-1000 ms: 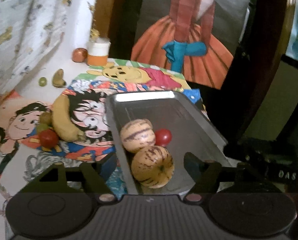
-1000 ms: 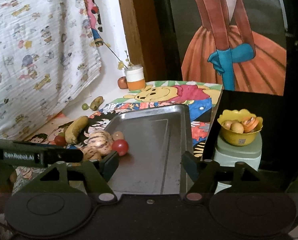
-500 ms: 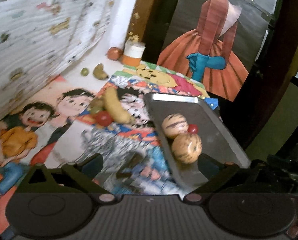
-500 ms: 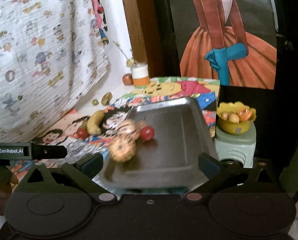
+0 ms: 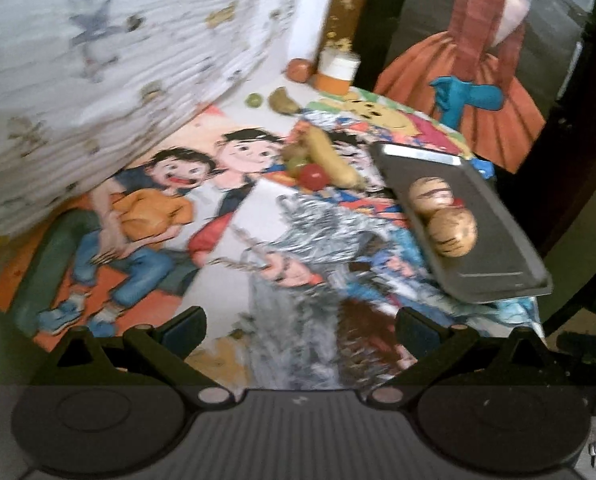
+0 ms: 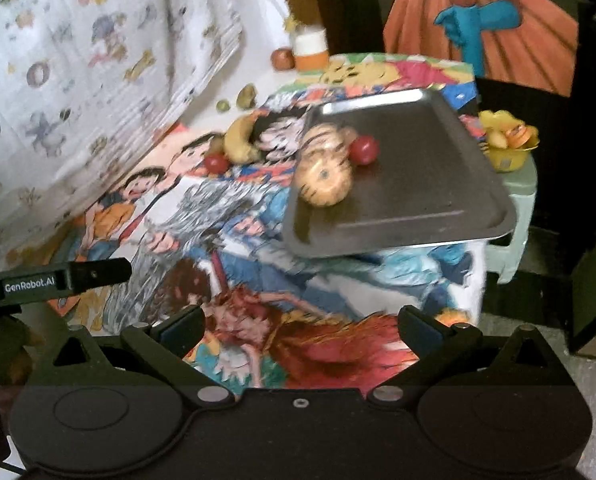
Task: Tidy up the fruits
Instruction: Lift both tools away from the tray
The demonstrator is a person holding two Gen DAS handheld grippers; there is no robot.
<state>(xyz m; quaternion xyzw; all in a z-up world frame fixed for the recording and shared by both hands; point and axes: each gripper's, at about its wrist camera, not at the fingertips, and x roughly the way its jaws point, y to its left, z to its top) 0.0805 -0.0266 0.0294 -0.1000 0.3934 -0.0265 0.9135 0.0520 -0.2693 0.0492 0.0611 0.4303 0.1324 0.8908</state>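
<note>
Your left gripper (image 5: pixel 299 330) and right gripper (image 6: pixel 299 330) both hang over the near edge of the worktop (image 6: pixel 337 344), jaws spread wide, just opened, nothing between them. Both views are blurred.

Worktop: covered edge to edge in a bright cartoon-print cloth (image 5: pixel 170 216).

Right side, past the near corner: a grey metal tray (image 6: pixel 429 184), its near end jutting past the worktop edge. On its left part two striped yellow melons (image 6: pixel 325 178) touching each other, with a red tomato (image 6: pixel 363 150) just beside the farther one.

Mid-worktop, left of the tray: a banana (image 5: pixel 331 156), a second red tomato (image 5: pixel 313 176) and a greenish fruit (image 5: pixel 296 162) bunched together.

Far left corner: a white-and-orange cup (image 5: pixel 337 70), a reddish round fruit (image 5: pixel 299 70), a small green fruit (image 5: pixel 253 100) and a brownish piece (image 5: pixel 282 100).

Room: a patterned white cloth (image 6: pixel 78 60) hangs along the left edge. Beyond the far edge, a picture of an orange dress (image 5: pixel 481 80). Off the right edge, a yellow bowl (image 6: pixel 505 158) of fruit on a pale stool (image 6: pixel 515 200).
</note>
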